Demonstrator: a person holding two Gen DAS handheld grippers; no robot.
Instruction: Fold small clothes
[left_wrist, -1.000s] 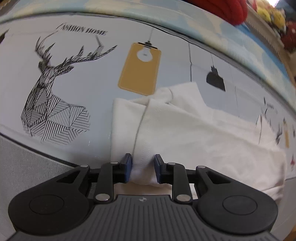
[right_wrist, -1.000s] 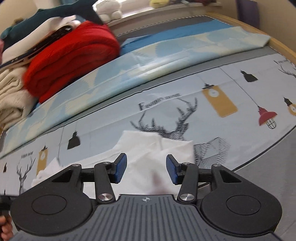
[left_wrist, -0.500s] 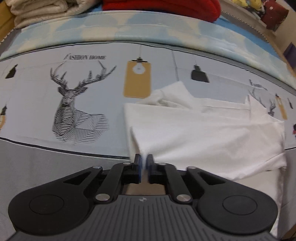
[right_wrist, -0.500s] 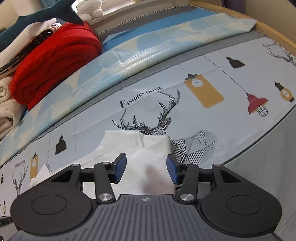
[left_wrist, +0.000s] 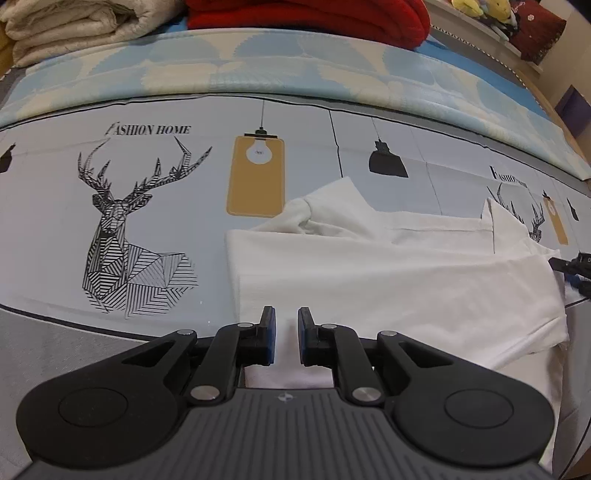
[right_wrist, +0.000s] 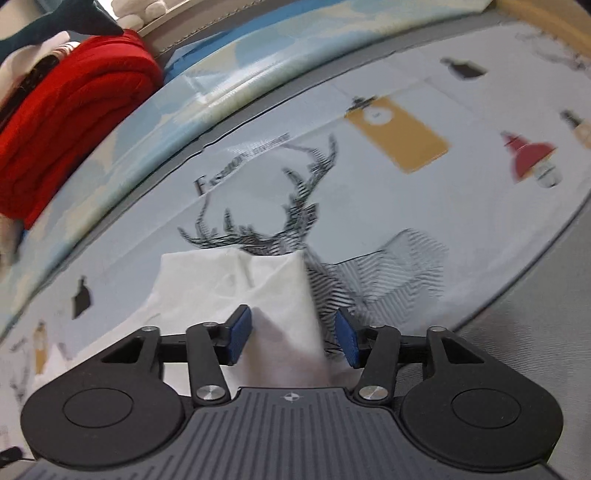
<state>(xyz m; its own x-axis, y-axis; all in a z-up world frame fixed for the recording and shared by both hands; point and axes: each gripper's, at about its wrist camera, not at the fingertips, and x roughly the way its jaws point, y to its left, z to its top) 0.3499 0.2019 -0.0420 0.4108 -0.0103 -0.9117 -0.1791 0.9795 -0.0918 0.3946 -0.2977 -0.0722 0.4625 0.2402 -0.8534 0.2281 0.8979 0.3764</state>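
**Lot: bed scene, one garment, two tongs.**

1. White garment (left_wrist: 388, 280): lies flat and partly folded on the printed sheet (left_wrist: 55, 221). No label or print shows on it. Its far collar end is rumpled and hard to make out.
2. Writing: "FASHION HOME" (left_wrist: 149, 129), well beyond the garment's left end, above the deer print (left_wrist: 129, 236). A second copy beyond the garment's right end is cut to "FASHION". In your right wrist view the same line is smeared by blur and only the "F" reads.
3. Left gripper (left_wrist: 282, 325): at the garment's near edge, its jaws just drawn in and clenched on the cloth, which fills the narrow gap.
4. Right gripper (right_wrist: 291, 328): at the garment's right corner. Its jaws have just been closing, yet they stand apart either side of the corner, pads not pressing.
5. Red blanket (left_wrist: 306, 14) and cream blanket (left_wrist: 74, 22): far beyond the garment, both cut off by the frame top.
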